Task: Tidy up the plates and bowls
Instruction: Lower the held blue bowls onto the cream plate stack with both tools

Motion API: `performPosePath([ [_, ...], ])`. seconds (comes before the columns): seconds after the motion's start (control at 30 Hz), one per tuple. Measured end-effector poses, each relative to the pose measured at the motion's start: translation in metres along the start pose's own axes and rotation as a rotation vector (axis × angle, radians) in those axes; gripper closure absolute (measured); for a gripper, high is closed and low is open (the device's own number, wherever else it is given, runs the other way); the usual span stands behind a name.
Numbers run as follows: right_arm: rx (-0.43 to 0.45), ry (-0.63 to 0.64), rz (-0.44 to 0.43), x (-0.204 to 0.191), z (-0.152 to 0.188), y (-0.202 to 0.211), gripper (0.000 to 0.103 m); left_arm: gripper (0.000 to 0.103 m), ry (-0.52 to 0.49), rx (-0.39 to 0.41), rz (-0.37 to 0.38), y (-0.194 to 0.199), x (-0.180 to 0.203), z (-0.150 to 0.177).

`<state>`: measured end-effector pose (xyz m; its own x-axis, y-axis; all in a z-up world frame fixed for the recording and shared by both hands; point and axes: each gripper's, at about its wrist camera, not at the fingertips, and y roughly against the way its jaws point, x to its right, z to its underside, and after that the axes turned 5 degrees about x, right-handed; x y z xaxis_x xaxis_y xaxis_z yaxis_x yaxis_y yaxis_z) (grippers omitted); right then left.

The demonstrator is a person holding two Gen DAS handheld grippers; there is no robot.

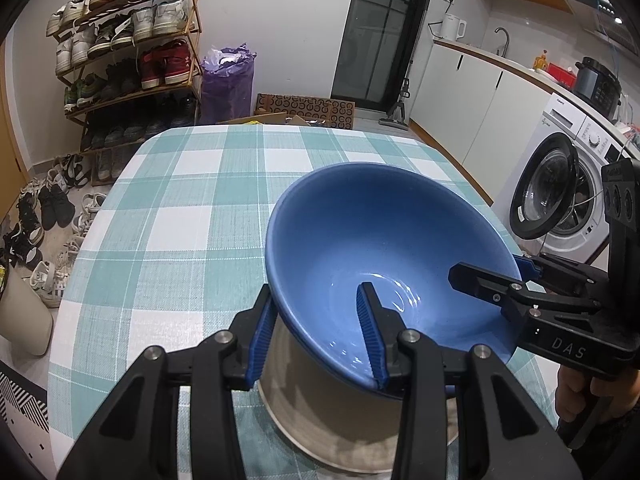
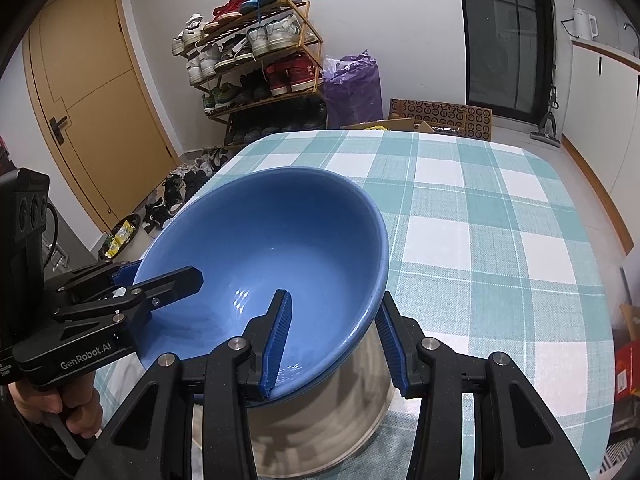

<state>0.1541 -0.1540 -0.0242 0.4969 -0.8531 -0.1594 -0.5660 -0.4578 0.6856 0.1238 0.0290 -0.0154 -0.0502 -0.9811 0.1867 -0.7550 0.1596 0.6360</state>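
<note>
A large blue bowl [image 1: 384,248] sits tilted on top of a steel bowl or pot [image 1: 320,408], above the checked table. My left gripper [image 1: 320,324] straddles the blue bowl's near-left rim, one finger inside, one outside, the jaws wide apart and not pressing. My right gripper [image 2: 332,332] straddles the rim on the opposite side the same way. Each gripper shows in the other's view: the right one [image 1: 516,288] and the left one [image 2: 132,280]. The blue bowl [image 2: 264,248] covers most of the steel vessel [image 2: 320,412].
The table [image 1: 180,208] has a teal and white checked cloth. Behind it stand a shoe rack [image 1: 128,52], a purple bag [image 1: 228,80] and a cardboard box [image 1: 308,108]. A washing machine [image 1: 560,184] and kitchen counter are at the right. Shoes lie on the floor at the left.
</note>
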Motion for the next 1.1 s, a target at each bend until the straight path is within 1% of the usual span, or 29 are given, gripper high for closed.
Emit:
performPosePath([
  [0.63,0.0,-0.004,-0.009,0.0,-0.002,-0.003,0.058,0.063,-0.008,0.001,-0.005,-0.003,-0.001,-0.003],
  [0.7,0.0,0.0,-0.01,0.0,-0.002,-0.003,0.058,0.061,-0.009,0.001,-0.003,-0.002,-0.001,-0.003],
  [0.73,0.0,0.0,-0.01,0.0,-0.002,-0.003,0.057,0.058,-0.012,0.002,-0.003,-0.001,-0.001,-0.003],
  [0.77,0.005,0.002,-0.014,0.0,-0.002,-0.002,0.056,0.053,-0.016,0.006,-0.006,0.0,0.0,-0.002],
  [0.8,0.009,0.005,-0.014,0.0,-0.002,0.0,0.055,0.05,-0.023,0.014,-0.009,0.003,0.0,-0.001],
  [0.83,0.016,0.004,-0.016,0.002,-0.002,0.002,0.054,0.044,-0.027,0.019,-0.011,0.005,0.001,-0.001],
  [0.87,0.021,0.005,-0.019,0.002,-0.002,0.004,0.053,0.043,-0.032,0.024,-0.011,0.008,0.002,-0.001],
  [0.93,0.028,0.005,-0.02,0.004,-0.003,0.008,0.048,0.042,-0.043,0.036,-0.005,0.015,0.003,0.0],
  [0.97,0.034,0.004,-0.021,0.004,-0.003,0.011,0.04,0.039,-0.049,0.041,-0.006,0.017,0.003,0.0],
  [1.0,0.046,-0.001,-0.018,0.005,-0.003,0.014,0.035,0.037,-0.055,0.048,-0.009,0.02,0.003,0.0],
  [1.03,0.056,-0.003,-0.015,0.007,-0.003,0.017,0.034,0.029,-0.056,0.053,-0.014,0.022,0.003,0.001],
  [1.07,0.066,-0.003,-0.015,0.008,-0.003,0.021,0.028,0.024,-0.058,0.066,-0.02,0.026,0.003,0.001],
  [1.1,0.075,-0.005,-0.016,0.009,-0.003,0.024,0.019,0.023,-0.06,0.076,-0.022,0.029,0.003,0.002],
])
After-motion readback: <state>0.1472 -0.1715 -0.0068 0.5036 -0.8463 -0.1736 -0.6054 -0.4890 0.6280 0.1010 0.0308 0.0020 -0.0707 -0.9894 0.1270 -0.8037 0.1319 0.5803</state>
